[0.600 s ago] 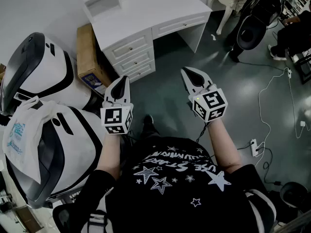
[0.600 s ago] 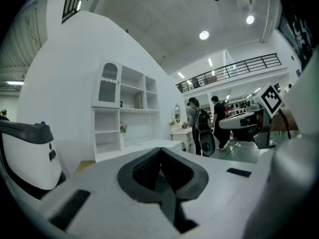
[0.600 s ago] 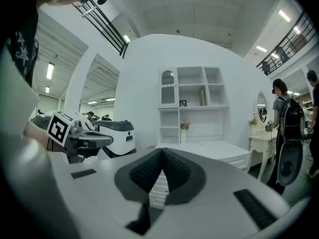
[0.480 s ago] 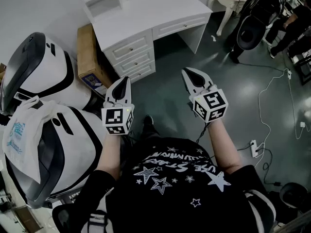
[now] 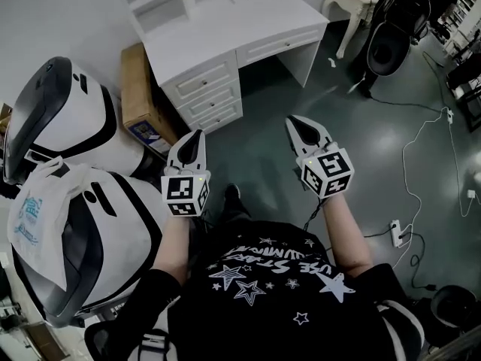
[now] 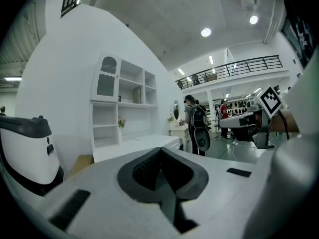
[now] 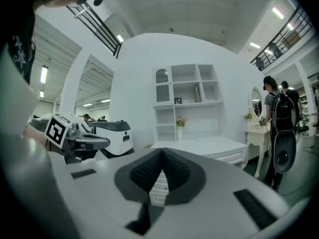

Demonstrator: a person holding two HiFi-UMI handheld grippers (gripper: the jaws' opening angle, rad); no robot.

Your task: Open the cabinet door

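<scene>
A white desk with a stack of drawers stands against the far wall. Its shelf unit has one small arched cabinet door at the upper left, also seen shut in the right gripper view. My left gripper hangs in the air well short of the desk, jaws shut and empty. My right gripper floats beside it at the same height, likewise shut with nothing held. Both point roughly level toward the desk.
Two large white-and-black machines and a white plastic bag crowd the left. A cardboard box leans beside the drawers. Cables and a power strip lie on the floor at right. A person with a backpack stands by a small table.
The head view has shifted slightly, so the grippers and desk sit a little lower in the frame. Both grippers keep their pose and stay shut.
</scene>
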